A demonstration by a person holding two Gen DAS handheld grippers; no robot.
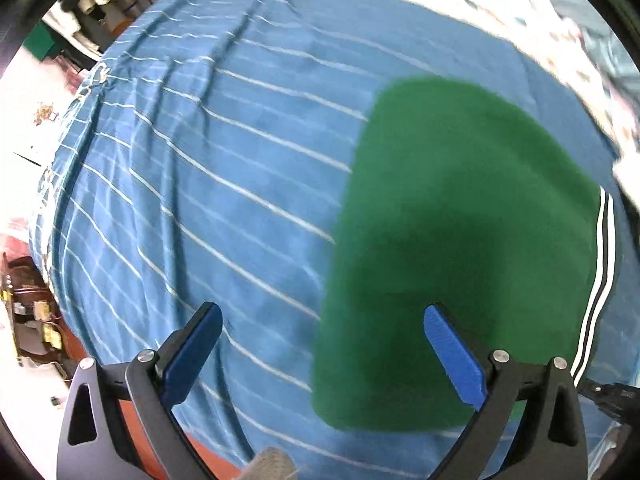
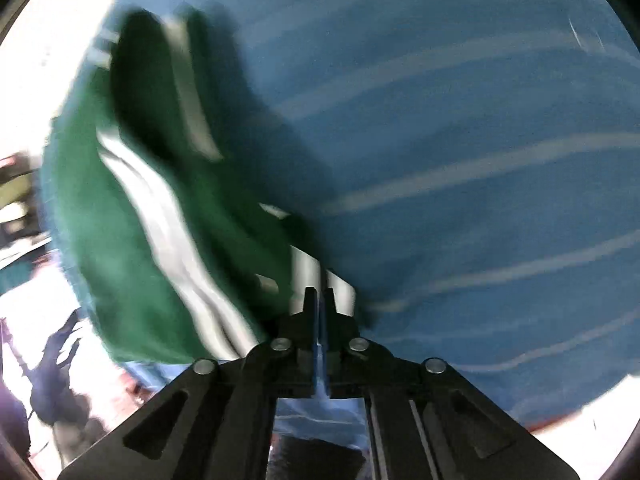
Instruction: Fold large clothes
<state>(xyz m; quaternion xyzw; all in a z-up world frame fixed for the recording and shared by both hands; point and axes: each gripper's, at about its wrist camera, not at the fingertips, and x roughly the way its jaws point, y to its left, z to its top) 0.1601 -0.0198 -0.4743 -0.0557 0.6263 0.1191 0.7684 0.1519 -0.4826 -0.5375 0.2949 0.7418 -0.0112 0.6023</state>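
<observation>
Holding a green garment [image 2: 132, 248] in your right gripper [image 2: 319, 300] over a blue striped sheet [image 1: 200, 168].

The sheet, blue with thin white lines and creased toward its far edge, covers nearly everything under you; what it lies on is hidden. On it the green garment lies as a smooth, flat, rounded block, with black-and-white stripes [image 1: 600, 280] running down its right edge. In the right wrist view the same cloth is lifted and bunched, badly blurred, its white stripes twisting up to your right gripper, which is clenched on the striped edge. Your left gripper [image 1: 320, 344] hangs released, fingers wide apart above the garment's left border, gripping nothing.
</observation>
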